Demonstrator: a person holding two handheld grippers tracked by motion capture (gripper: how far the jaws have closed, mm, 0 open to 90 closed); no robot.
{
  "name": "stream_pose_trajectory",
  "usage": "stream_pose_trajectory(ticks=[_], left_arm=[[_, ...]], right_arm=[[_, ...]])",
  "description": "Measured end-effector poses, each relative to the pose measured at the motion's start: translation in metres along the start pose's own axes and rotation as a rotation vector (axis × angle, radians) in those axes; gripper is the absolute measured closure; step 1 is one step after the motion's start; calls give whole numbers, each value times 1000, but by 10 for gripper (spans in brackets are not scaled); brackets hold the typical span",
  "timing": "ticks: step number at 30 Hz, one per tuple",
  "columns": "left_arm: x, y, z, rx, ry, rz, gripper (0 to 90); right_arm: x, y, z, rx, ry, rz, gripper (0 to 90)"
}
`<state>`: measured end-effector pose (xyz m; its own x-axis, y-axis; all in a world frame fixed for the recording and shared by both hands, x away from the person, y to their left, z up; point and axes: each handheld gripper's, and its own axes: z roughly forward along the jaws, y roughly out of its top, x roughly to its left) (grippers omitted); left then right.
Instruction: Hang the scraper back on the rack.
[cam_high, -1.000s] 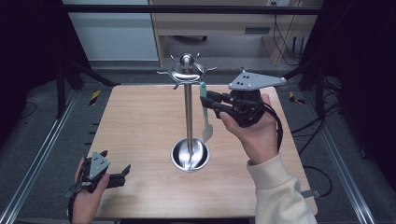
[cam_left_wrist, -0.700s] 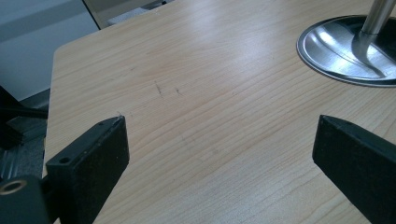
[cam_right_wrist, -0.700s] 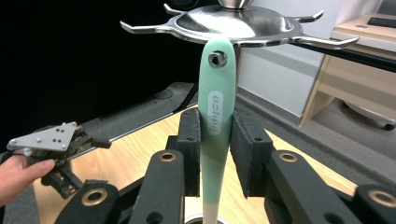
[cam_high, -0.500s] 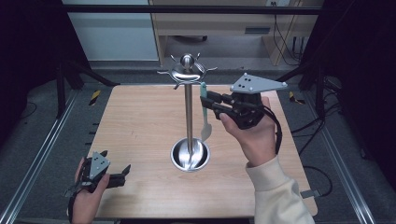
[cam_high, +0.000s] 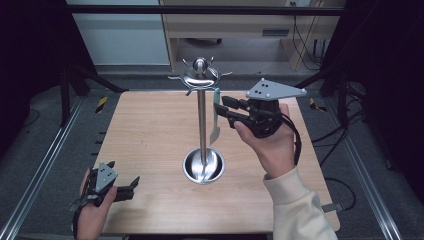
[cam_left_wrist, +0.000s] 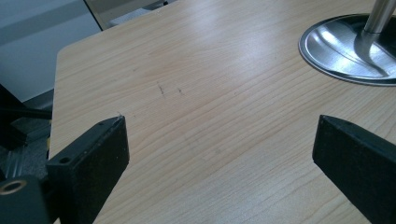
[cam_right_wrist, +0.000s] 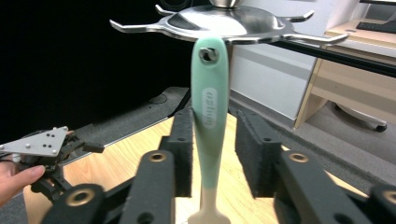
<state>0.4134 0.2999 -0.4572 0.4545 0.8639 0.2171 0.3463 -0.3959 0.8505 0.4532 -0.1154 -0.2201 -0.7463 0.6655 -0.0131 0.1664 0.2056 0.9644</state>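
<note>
Right gripper (cam_high: 218, 108) at a hanging spatula (cam_high: 215, 118) on the utensil stand (cam_high: 202, 120).
Its jaws bracket the mint-green handle (cam_right_wrist: 209, 112), gaps showing either side. Left gripper (cam_high: 131, 184), jaws wide, rests near the table (cam_high: 150, 130) corner.

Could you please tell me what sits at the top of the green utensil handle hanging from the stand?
The green handle has a hole at its top, hooked on a prong of the stand's metal crown. The right gripper stands open around it. The utensil's lower end is out of frame here.

utensil (cam_right_wrist: 210, 116) blade cut off, stand (cam_left_wrist: 355, 51) base cropped
</note>
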Motion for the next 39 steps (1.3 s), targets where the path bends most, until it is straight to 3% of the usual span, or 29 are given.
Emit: stream_pose_trajectory(ticks=[11,19,24,39], left_arm=[[0,-1,2,7,2,5,34],[0,0,3,12,3,9,34],[1,-1,2,13,7,1,33],[1,-1,1,12,11,1,32]], right_arm=[[-8,-7,-14,-7,-75,6,400],[-21,-15,-29,-67,-216,2,217],[-29,-28,-33,-67,-289,-2,114],[-51,-77,-47,-39,-353,42,84]])
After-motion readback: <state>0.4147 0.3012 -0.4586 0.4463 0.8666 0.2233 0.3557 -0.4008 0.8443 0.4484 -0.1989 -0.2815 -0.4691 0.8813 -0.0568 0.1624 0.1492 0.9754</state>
